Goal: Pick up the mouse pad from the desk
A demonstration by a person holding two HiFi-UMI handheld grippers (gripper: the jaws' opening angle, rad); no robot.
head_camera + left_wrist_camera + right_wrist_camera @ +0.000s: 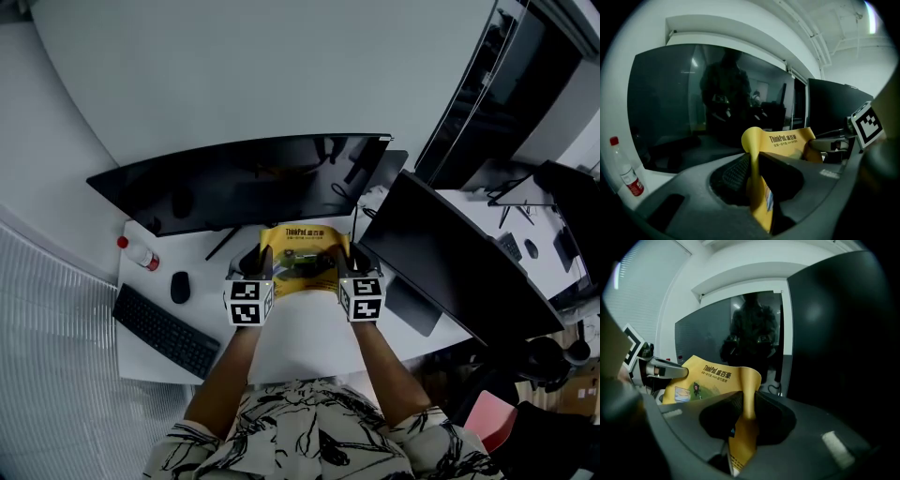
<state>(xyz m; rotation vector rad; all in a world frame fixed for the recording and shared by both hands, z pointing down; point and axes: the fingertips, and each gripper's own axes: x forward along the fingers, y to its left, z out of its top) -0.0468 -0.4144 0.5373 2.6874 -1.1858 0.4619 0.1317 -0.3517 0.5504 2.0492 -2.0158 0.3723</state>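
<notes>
- left gripper (260, 270), right gripper (345, 267): dark grey moulded plastic shells, rounded edges
- each carries a white cube (248, 302) with black square markers
- pads (736, 172): black, cross-hatched
- shirt (309, 431): short sleeves, white with black scribble print

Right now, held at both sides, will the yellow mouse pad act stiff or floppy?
Probably floppy: the mouse pad curls where the left gripper and right gripper pinch its edges. Likely light, since two edge pinches carry it. Unsupported middle may sag.
</notes>
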